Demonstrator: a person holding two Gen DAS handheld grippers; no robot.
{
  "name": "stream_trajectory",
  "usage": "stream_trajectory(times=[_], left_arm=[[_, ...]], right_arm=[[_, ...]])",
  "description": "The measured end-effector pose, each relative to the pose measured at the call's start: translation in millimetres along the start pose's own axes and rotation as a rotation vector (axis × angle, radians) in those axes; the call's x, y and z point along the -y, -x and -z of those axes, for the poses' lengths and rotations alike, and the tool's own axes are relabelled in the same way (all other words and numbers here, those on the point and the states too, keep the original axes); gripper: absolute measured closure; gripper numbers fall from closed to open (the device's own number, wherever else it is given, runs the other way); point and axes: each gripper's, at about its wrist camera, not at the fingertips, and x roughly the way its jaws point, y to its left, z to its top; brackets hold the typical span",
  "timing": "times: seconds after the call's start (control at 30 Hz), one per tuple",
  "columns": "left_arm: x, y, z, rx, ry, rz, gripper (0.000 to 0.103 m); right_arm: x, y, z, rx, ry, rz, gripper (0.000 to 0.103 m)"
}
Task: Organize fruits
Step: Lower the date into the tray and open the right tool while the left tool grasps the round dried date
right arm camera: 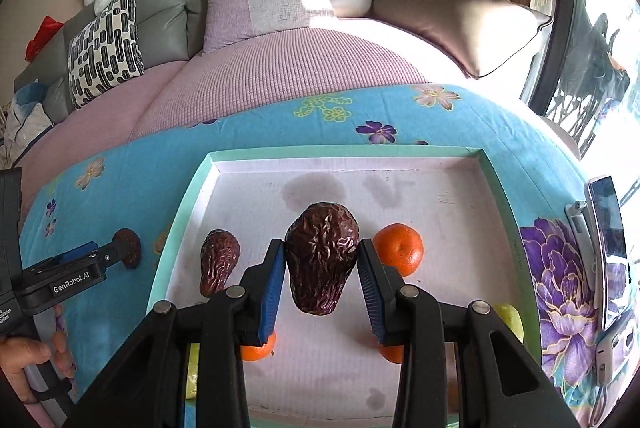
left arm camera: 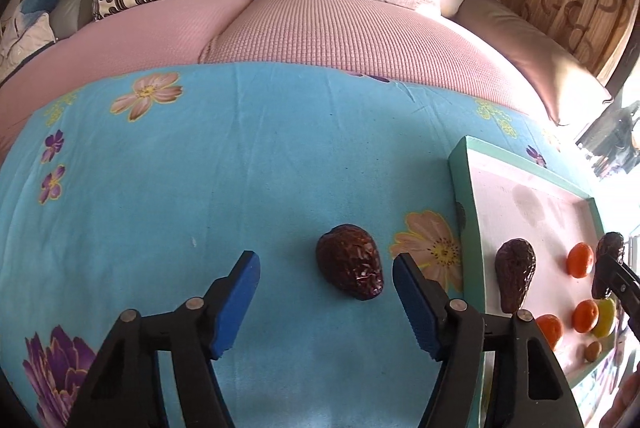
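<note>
The right gripper (right arm camera: 321, 274) is pinching a wrinkled avocado (right arm camera: 321, 260) over the tray (right arm camera: 180, 224). The left gripper (left arm camera: 326, 302), marked "GenRobot.AI", is gaping wide around another avocado (left arm camera: 350, 267) lying between its fingers.

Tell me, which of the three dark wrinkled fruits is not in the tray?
The dark fruit lying on the blue cloth, left of the tray; the other two are over it.

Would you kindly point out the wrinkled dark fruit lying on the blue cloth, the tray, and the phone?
Dark fruit on the cloth (left arm camera: 350, 262), left wrist view, middle of its wrinkled skin.
Tray (right arm camera: 340, 150), right wrist view, its far green rim.
Phone (right arm camera: 608, 248), right wrist view, centre of its screen.
</note>
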Motion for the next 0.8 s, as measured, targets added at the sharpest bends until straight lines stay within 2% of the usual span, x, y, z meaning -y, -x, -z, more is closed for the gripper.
stream_trajectory(times=[0.07,0.17,0.27,0.4,0.57,0.7,0.8], left_arm=[[3,-7,0,-0.014,0.010,0.016,0.042],[4,-13,1,-0.025,0.035,0.007,0.046],[3,-15,0,-0.020,0.054,0.005,0.062],[2,-13,1,-0.011,0.050,0.020,0.063],[3,1,3,0.016,0.069,0.075,0.063],[18,27,0,0.065,0.023,0.121,0.063],[39,38,3,0.069,-0.037,0.164,0.063]], right_arm=[[4,0,1,0.000,-0.010,-0.007,0.065],[8,1,0,0.001,-0.022,-0.013,0.065],[11,1,0,0.001,-0.031,-0.020,0.065],[14,2,-1,0.005,-0.040,-0.025,0.065],[18,0,1,-0.005,-0.046,-0.025,0.065],[22,3,0,0.005,-0.058,-0.019,0.065],[23,4,0,0.005,-0.062,-0.017,0.065]])
